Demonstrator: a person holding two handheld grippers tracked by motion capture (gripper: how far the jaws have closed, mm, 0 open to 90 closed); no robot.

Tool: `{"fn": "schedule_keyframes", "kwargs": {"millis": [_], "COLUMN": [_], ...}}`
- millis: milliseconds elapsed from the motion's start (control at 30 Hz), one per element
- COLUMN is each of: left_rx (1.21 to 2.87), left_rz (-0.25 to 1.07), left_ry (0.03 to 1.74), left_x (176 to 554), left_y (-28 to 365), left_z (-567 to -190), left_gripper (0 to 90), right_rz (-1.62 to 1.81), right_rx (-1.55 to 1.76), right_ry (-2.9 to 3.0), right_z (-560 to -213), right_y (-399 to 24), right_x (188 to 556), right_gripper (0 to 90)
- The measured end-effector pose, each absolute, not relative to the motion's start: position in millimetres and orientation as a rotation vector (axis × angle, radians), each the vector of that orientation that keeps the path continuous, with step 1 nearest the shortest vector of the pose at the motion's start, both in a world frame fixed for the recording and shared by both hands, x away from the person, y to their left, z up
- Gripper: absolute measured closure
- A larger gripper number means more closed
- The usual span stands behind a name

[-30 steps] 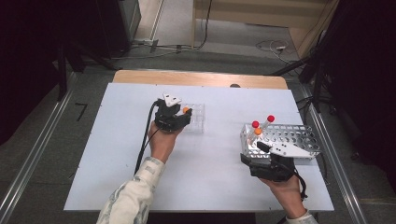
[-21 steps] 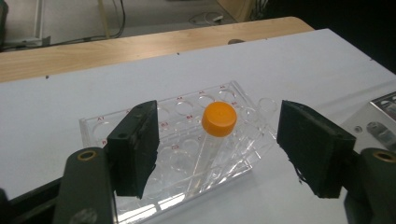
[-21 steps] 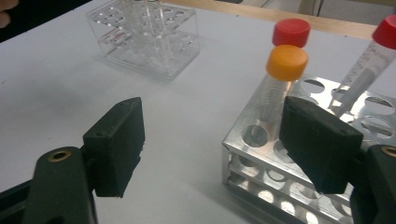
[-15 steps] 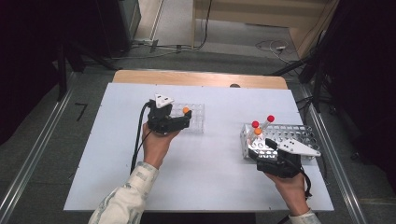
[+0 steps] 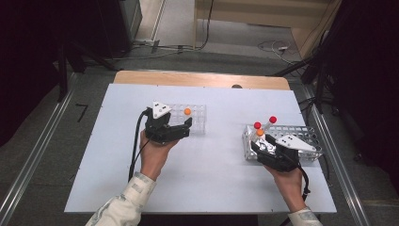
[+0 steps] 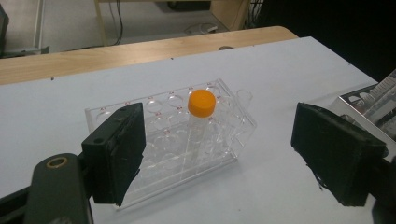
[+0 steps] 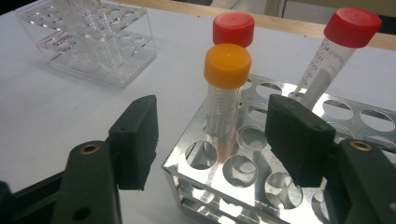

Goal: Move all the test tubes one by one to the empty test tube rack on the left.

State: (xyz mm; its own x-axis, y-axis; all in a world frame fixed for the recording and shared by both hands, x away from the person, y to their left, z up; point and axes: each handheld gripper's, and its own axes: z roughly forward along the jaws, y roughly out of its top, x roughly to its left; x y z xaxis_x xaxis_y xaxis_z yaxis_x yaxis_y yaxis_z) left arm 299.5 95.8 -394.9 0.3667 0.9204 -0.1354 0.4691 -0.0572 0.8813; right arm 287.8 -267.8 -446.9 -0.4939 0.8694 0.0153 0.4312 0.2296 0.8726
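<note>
An orange-capped tube [image 6: 201, 102] stands upright in a clear plastic rack [image 5: 195, 123] left of the table's middle. My left gripper [image 5: 182, 127] sits just short of that rack. Its jaws have just been opening and stand wide apart [image 6: 224, 144], touching nothing. At the right, a shiny metal rack [image 5: 306, 133] holds a second orange-capped tube [image 7: 226, 70] and two red-capped tubes [image 7: 233, 28] [image 7: 352, 25]. My right gripper [image 7: 212, 135] straddles this orange-capped tube at the rack's near-left corner. Its jaws have just been closing, but a gap remains on each side.
The white tabletop [image 5: 211, 179] is bare in front of both racks. A wooden strip [image 5: 202, 79] runs along its far edge. The clear rack [image 7: 88, 37] lies far left of the metal one. Dark floor and metal rails surround the table.
My left gripper opened and drew back from the clear rack, leaving the orange-capped tube standing in it. My right gripper moved forward around the orange-capped tube in the metal rack and its jaws narrowed.
</note>
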Motion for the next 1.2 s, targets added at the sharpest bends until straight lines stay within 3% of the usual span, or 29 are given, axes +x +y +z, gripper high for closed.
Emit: {"fn": "schedule_keyframes", "kwargs": {"millis": [567, 1200], "left_rx": [1.687, 1.683], "left_rz": [0.577, 0.572], "left_ry": [1.248, 1.239], "left_x": [300.1, 296.6], "left_y": [92.1, 94.1], "left_z": [-401.1, -398.9], "left_gripper": [18.5, 18.3], "right_rz": [1.169, 1.225], "right_rx": [1.206, 1.157], "right_ry": [1.997, 1.923], "right_z": [-454.6, -428.7], "right_y": [-263.0, -265.4], "right_x": [297.2, 284.7], "right_gripper": [67.7, 71.8]}}
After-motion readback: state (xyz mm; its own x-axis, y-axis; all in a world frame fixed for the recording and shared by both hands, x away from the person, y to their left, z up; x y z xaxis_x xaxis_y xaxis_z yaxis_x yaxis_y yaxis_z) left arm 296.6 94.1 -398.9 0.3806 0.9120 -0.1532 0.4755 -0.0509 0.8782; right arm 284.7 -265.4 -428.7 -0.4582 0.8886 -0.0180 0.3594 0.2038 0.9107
